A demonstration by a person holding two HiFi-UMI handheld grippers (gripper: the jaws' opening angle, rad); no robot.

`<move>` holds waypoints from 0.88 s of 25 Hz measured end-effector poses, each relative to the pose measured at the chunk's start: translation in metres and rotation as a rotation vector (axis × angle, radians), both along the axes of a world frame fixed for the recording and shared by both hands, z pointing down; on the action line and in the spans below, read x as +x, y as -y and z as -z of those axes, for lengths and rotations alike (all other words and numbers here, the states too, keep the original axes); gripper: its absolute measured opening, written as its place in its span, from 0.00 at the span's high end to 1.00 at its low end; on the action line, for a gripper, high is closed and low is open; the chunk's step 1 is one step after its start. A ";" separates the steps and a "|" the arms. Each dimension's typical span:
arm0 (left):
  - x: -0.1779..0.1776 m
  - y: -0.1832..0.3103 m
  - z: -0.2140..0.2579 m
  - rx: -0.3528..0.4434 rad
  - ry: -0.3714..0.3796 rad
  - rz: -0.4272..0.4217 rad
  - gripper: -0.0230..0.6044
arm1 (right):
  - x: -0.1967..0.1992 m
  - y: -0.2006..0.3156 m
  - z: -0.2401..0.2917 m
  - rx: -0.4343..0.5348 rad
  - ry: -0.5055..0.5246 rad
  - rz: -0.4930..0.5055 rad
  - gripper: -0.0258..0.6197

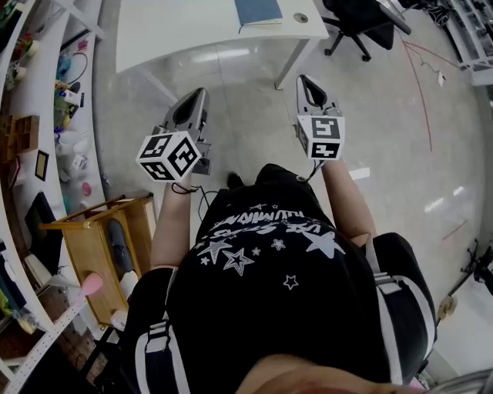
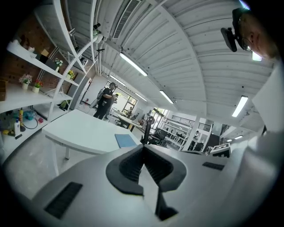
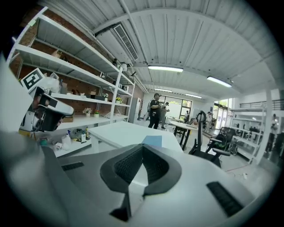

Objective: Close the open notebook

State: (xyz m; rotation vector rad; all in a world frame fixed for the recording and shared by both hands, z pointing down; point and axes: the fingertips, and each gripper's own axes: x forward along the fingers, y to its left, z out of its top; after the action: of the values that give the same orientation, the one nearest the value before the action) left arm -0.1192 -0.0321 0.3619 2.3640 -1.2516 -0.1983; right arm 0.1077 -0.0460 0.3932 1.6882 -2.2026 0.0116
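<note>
While the person stands well back from the table [image 1: 177, 35], both grippers are held out in front over the floor [image 1: 246, 100], pointing toward the table.

Left gripper [image 1: 202, 91]: clenched and empty. In the left gripper view the black pads [image 2: 132, 165] run together to a single tip with nothing between them. It hangs over bare floor on the near side of the table and touches nothing.

Right gripper [image 1: 302, 78]: also closed tight on nothing, and the right gripper view shows its tips meeting. It sits near the foot of the table's right leg, well apart from the left gripper.

Notebook [image 1: 258, 11]: on the table top, toward the right end and close to the near edge. It lies flat with its blue cover up and a thin pale page edge along its near side, and it reads as closed. Both gripper views show it past the jaw tips, well apart from either gripper. A small round fitting [image 1: 300, 17] is set in the table top just right of it.

Surroundings:
- A black chair [image 1: 358, 23] stands right of the table.
- Cluttered shelves [image 1: 31, 100] run along the left.
- A wooden cart [image 1: 92, 238] stands near left, beside the person.
- Two people [image 3: 155, 111] stand far off beyond the table.
</note>
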 end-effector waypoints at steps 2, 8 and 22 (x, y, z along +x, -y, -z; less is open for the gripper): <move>0.007 -0.012 0.002 0.017 0.019 -0.004 0.95 | 0.002 -0.007 0.002 -0.001 0.021 0.012 0.95; 0.038 -0.046 0.009 0.027 0.028 0.018 0.95 | 0.018 -0.037 0.011 0.002 0.065 0.068 0.95; 0.158 -0.184 0.014 0.055 0.066 -0.014 0.95 | 0.106 -0.168 0.013 0.007 0.102 0.138 0.95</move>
State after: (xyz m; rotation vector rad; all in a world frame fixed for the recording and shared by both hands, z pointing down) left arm 0.0392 0.1515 0.3475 2.4439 -1.2750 -0.1534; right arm 0.2142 0.1220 0.3799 1.5675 -2.3929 0.0561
